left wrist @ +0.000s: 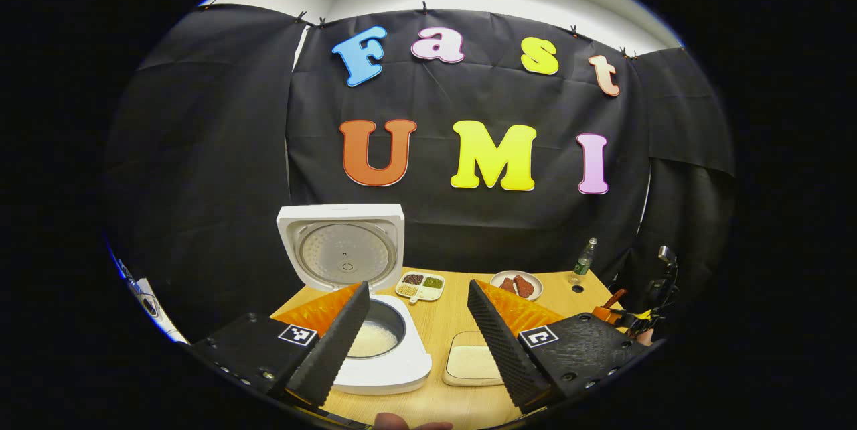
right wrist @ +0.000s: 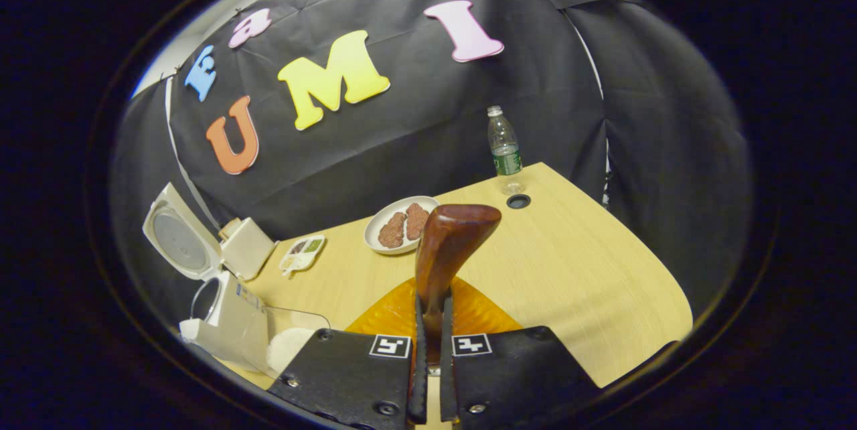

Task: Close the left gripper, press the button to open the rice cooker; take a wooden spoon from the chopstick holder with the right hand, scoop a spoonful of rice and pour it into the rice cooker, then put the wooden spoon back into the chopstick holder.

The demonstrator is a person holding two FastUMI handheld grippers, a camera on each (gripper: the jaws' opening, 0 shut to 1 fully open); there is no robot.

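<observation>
In the left gripper view, the left gripper (left wrist: 418, 329) hangs above the table's (left wrist: 442, 323) near edge with its fingers spread wide and holding nothing. Below it the rice cooker (left wrist: 375, 349) stands open, lid (left wrist: 343, 246) tipped up toward the far edge, white rice showing in the pot. Just beside the cooker, toward the table's middle, sits the shallow rice tray (left wrist: 473, 363). A sectioned grain dish (left wrist: 420, 286) and a plate (left wrist: 515, 284) lie nearer the far edge.

In the right gripper view, the right gripper (right wrist: 430, 343) has its fingers pinched narrow on the wooden spoon (right wrist: 447, 249), whose dark end rises upright between them (the chopstick holder I cannot make out here). The step in hand looks like carrying the spoon: keep the pinch firm and the spoon steady. This view adds a water bottle (right wrist: 504, 149) at the far corner, seen large.
</observation>
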